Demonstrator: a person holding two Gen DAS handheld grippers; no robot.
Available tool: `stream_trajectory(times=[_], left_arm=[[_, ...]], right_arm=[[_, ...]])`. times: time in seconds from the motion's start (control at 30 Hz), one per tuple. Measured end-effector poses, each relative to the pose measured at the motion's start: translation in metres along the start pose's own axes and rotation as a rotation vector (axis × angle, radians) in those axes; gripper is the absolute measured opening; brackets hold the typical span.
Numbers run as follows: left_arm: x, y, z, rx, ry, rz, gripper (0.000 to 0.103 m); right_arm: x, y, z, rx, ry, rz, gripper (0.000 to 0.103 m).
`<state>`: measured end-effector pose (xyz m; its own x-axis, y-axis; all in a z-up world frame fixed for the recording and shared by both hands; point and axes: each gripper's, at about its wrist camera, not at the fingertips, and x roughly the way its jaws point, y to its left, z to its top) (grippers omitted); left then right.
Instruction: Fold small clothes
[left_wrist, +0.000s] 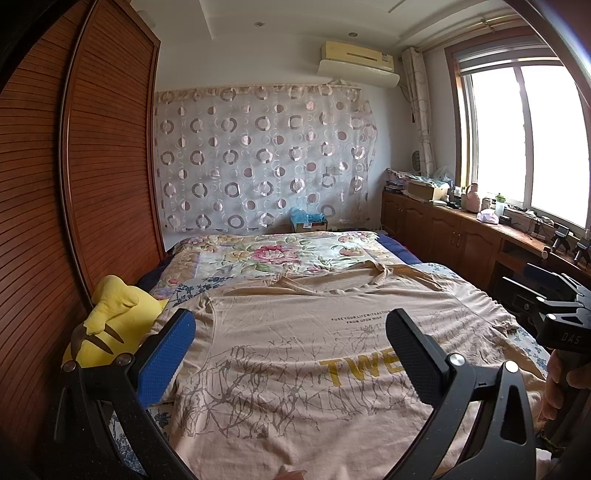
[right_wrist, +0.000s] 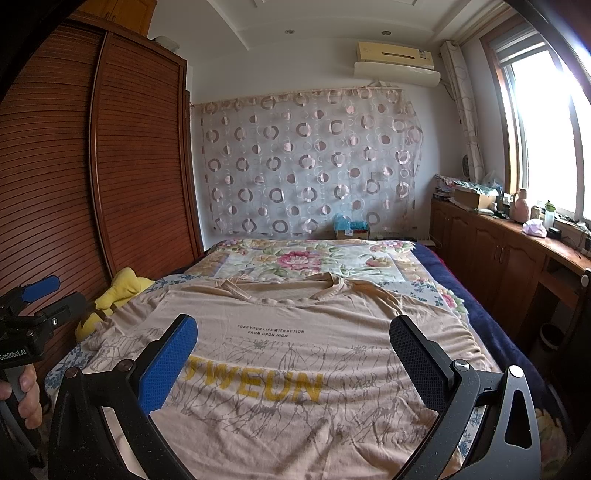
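A beige T-shirt (left_wrist: 295, 354) with yellow letters and a grey branch print lies spread flat on the bed, neck towards the far end; it also shows in the right wrist view (right_wrist: 291, 354). My left gripper (left_wrist: 291, 336) is open and empty, hovering above the shirt's left half. My right gripper (right_wrist: 295, 343) is open and empty above the shirt's middle. The right gripper's body shows at the right edge of the left wrist view (left_wrist: 561, 317), and the left gripper's body at the left edge of the right wrist view (right_wrist: 33, 314).
A yellow plush toy (left_wrist: 107, 325) lies at the bed's left edge by the brown slatted wardrobe (left_wrist: 74, 184). A floral quilt (left_wrist: 280, 254) covers the bed's far half. A low wooden cabinet (left_wrist: 461, 236) with clutter runs under the window on the right.
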<state>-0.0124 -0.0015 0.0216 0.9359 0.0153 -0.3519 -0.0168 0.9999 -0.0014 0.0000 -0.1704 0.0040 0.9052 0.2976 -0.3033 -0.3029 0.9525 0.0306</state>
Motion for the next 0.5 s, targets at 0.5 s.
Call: stream_trajectory(times=[0.5], left_arm=[[-0.0027,-0.0017,0.0016,-0.003,0.007,-0.003,0.103]], right_arm=[[0.0005,0.0037,0.0004,-0.001,0.003,0.008,0.103]])
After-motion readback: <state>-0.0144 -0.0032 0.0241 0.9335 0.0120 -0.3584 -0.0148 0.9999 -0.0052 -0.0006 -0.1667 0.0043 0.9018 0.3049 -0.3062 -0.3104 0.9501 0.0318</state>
